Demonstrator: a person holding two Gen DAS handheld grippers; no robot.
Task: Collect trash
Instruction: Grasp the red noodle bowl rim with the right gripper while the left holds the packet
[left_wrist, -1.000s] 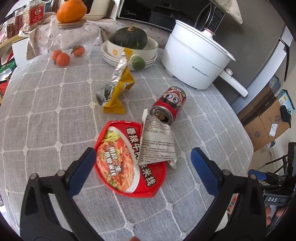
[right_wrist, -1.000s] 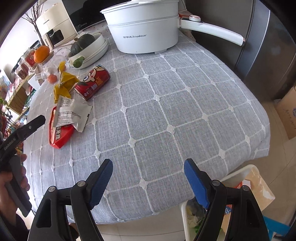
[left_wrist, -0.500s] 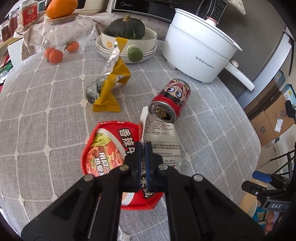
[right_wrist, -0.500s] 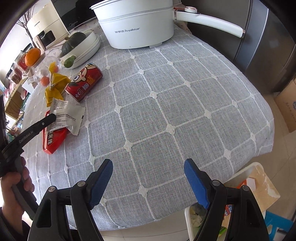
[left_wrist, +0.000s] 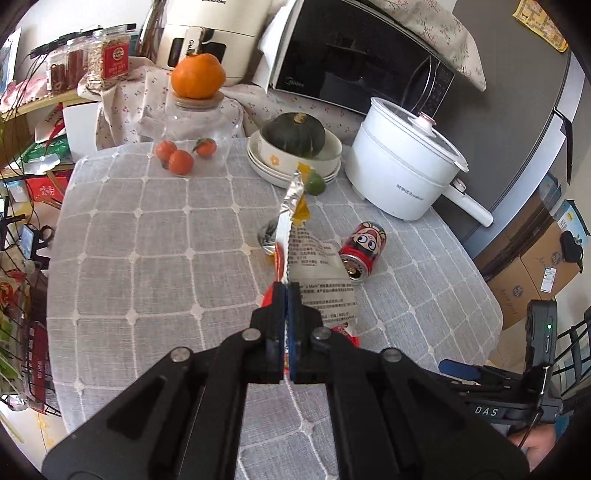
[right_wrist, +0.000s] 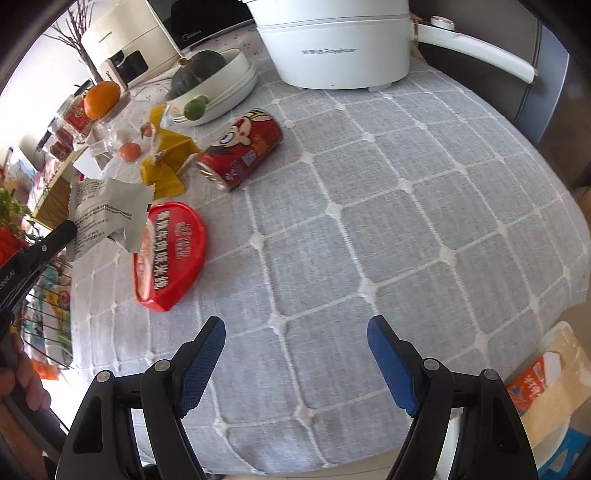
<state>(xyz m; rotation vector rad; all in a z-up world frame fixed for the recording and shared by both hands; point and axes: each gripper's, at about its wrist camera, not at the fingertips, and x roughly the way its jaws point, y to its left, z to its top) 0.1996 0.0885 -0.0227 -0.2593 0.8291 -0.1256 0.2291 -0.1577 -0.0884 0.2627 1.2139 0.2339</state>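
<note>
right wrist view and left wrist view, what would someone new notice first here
The left gripper stands out first: its jaws are shut on a white printed wrapper, held up above the red noodle lid on the grey checked tablecloth. Just behind lies a red cartoon can on its side beside a crumpled yellow wrapper. The right gripper hangs open over bare cloth at the near edge.
</note>
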